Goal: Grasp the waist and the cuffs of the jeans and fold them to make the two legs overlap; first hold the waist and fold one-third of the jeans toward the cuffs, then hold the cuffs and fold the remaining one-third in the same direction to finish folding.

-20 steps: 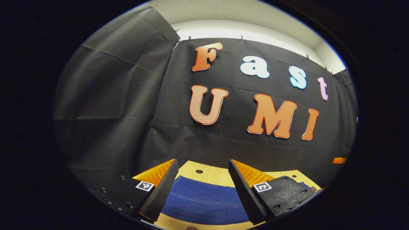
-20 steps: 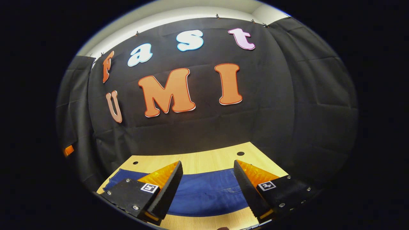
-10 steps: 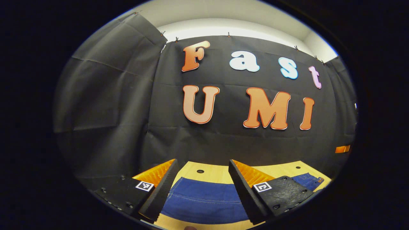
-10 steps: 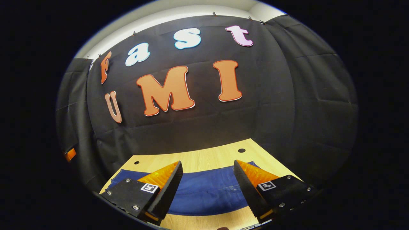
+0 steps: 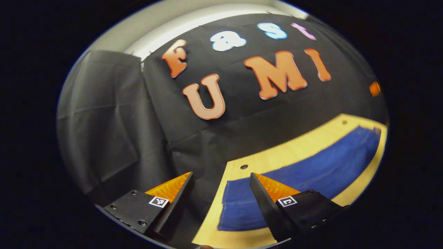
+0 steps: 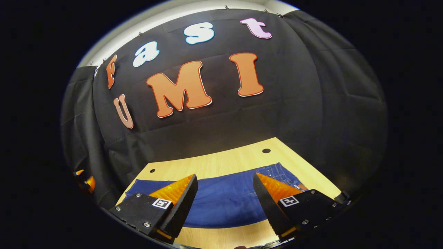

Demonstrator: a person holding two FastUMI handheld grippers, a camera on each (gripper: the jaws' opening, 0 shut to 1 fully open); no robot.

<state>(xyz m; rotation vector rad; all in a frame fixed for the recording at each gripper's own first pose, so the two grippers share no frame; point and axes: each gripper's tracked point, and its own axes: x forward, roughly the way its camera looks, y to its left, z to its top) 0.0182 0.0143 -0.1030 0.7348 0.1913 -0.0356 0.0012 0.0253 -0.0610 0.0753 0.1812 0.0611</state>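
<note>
Jeans (image 6: 221,204), blue denim, spread flat on wooden table (image 6: 228,160)

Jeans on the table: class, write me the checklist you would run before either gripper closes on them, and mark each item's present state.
1. Left gripper open: ok.
2. Right gripper open: ok.
3. Jeans lying flat on the table: ok.
4. Left gripper lined up with the cuff end: not ok, that end sits by one finger only.
5. Right gripper at the waist: not ok, waist lies off to one side.
6. Legs already overlapped: cannot tell.
</note>
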